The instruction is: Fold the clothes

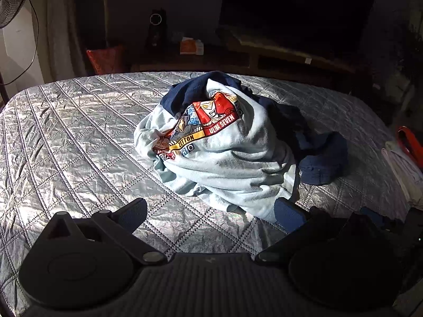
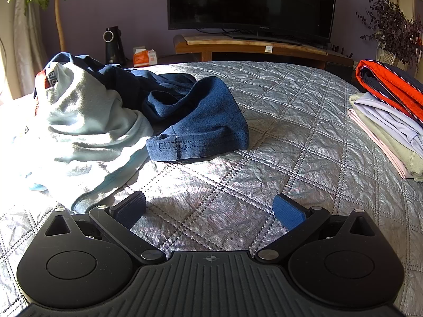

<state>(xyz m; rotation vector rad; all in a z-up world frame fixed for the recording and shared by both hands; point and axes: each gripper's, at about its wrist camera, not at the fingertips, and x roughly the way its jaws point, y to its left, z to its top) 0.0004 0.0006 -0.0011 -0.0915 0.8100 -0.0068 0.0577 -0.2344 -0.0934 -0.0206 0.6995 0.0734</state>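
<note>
A crumpled pale-blue shirt (image 1: 227,158) with navy sleeves and a red cartoon print lies heaped on the quilted grey bedspread (image 1: 79,132). My left gripper (image 1: 211,211) hovers open just short of its near hem, nothing between the fingers; the right pad (image 1: 288,212) sits close to the hem. In the right wrist view the same shirt (image 2: 87,121) lies at the left, its navy sleeve (image 2: 201,121) stretched toward the middle. My right gripper (image 2: 210,210) stands open over bare bedspread (image 2: 290,132), a little nearer than the sleeve's cuff and apart from it.
A stack of folded clothes (image 2: 388,124) with an orange-and-navy piece on top sits at the bed's right edge. Beyond the bed stand a TV (image 2: 251,2) on a wooden stand, a tissue box (image 2: 145,56), a speaker (image 2: 112,43) and plants.
</note>
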